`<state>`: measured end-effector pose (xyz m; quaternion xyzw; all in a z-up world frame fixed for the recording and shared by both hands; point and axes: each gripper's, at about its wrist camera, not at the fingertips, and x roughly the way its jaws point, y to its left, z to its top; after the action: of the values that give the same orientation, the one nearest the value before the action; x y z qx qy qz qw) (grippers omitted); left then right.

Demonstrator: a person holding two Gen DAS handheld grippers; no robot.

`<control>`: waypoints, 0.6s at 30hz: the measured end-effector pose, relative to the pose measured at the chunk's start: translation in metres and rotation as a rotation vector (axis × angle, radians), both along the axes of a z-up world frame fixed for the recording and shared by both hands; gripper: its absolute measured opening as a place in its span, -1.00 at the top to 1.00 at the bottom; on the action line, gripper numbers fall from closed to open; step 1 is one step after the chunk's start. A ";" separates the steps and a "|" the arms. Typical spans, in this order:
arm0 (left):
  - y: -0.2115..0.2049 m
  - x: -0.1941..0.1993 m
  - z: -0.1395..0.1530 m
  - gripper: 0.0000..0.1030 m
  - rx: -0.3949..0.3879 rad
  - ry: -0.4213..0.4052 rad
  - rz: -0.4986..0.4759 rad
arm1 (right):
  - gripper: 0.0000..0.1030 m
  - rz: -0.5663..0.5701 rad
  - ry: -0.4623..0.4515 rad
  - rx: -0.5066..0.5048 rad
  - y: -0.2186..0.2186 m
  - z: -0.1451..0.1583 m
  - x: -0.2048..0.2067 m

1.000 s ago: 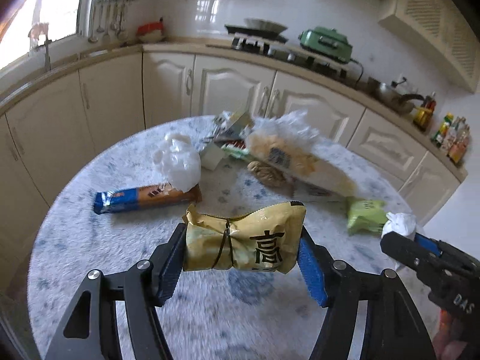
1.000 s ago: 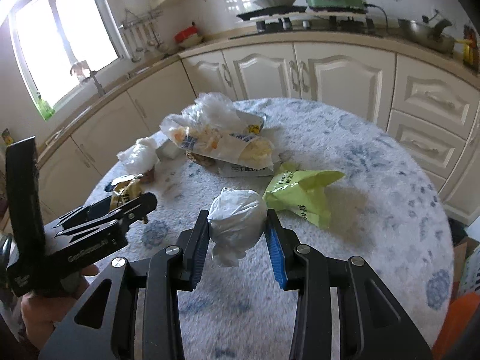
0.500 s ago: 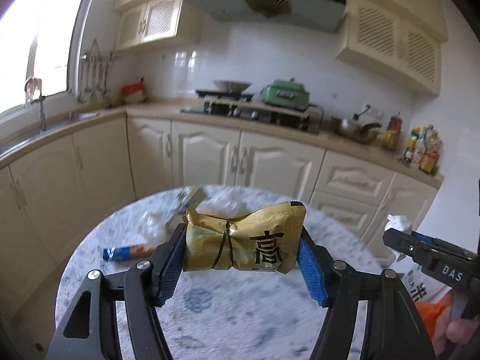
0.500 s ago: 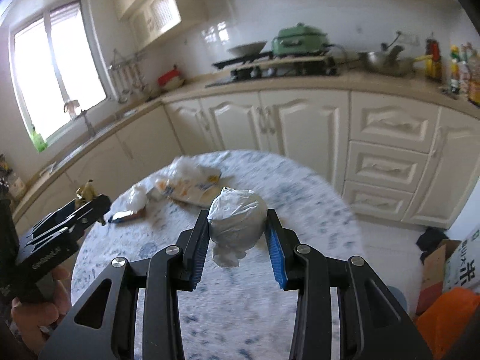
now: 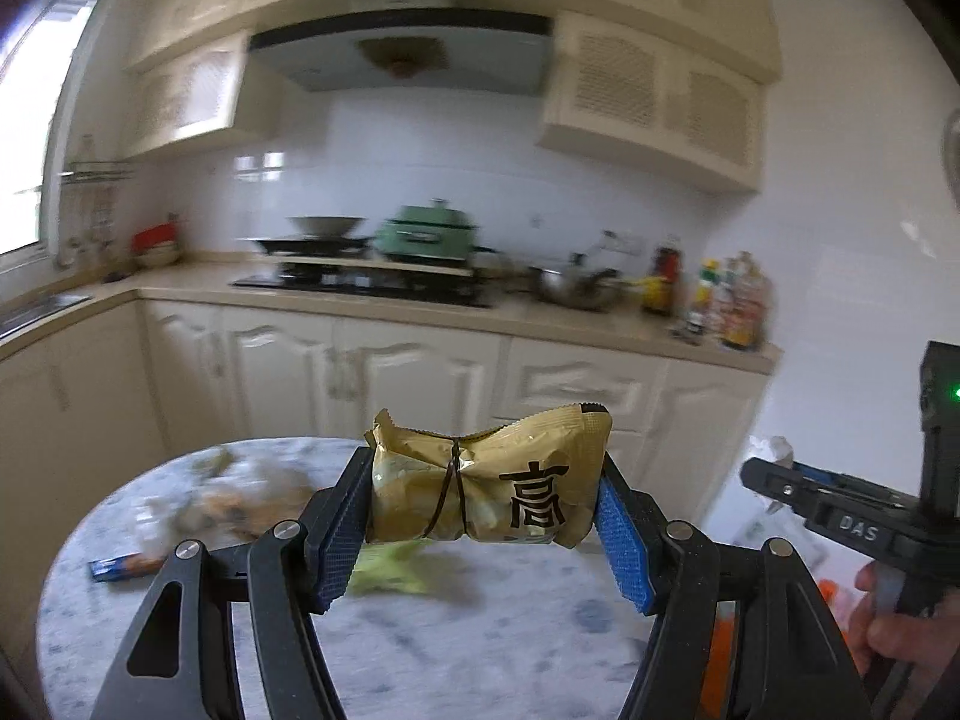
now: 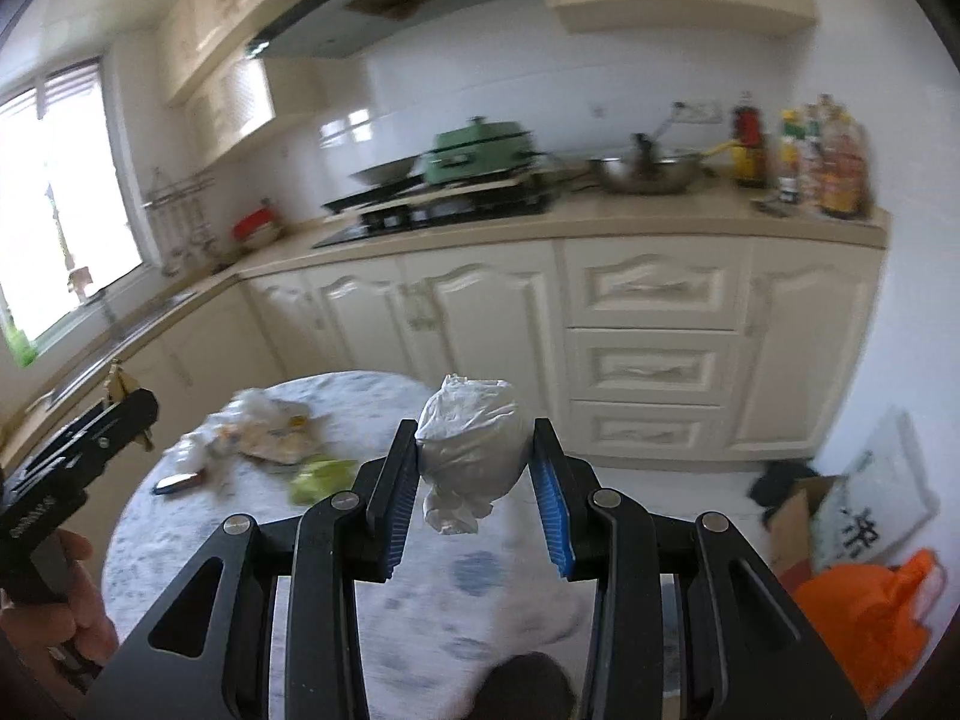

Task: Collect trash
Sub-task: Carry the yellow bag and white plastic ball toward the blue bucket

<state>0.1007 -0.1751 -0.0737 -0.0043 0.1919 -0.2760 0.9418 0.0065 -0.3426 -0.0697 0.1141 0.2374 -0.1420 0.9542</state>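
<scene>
Both loads are up and away now. A second ago you were low over the table [image 5: 180, 648]; now both cameras look across the kitchen, and the table has dropped to the bottom of each view. Your left gripper [image 5: 486, 516] is clamped on the yellow packet [image 5: 486, 486], held clear above the tabletop. Your right gripper [image 6: 474, 480] is pinching the white wad [image 6: 471, 450], also well off the surface. So the pick-ups look done, and this reads as the carry. An orange bag [image 6: 864, 618] sits on the floor, near right, a likely drop spot. More litter remains on the far left of the table, including a green wrapper [image 6: 318, 474].
</scene>
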 end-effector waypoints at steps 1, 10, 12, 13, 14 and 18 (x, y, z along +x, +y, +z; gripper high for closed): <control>-0.012 0.001 -0.002 -0.25 0.002 0.006 -0.034 | 0.28 -0.026 0.000 0.004 -0.011 -0.001 -0.008; -0.116 0.024 -0.034 -0.25 0.072 0.112 -0.284 | 0.28 -0.227 0.058 0.071 -0.104 -0.034 -0.061; -0.139 0.030 -0.041 -0.25 0.099 0.136 -0.320 | 0.28 -0.261 0.081 0.093 -0.121 -0.047 -0.068; -0.150 0.033 -0.046 -0.25 0.108 0.153 -0.340 | 0.28 -0.269 0.088 0.106 -0.129 -0.053 -0.071; -0.159 0.035 -0.052 -0.25 0.120 0.166 -0.353 | 0.28 -0.281 0.098 0.124 -0.139 -0.061 -0.075; -0.199 0.044 -0.072 -0.25 0.165 0.217 -0.396 | 0.28 -0.315 0.124 0.166 -0.165 -0.083 -0.083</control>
<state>0.1451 -0.3740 -0.1455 0.0806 0.3111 -0.4367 0.8402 -0.0761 -0.5076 -0.1529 0.2192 0.2861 -0.2761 0.8910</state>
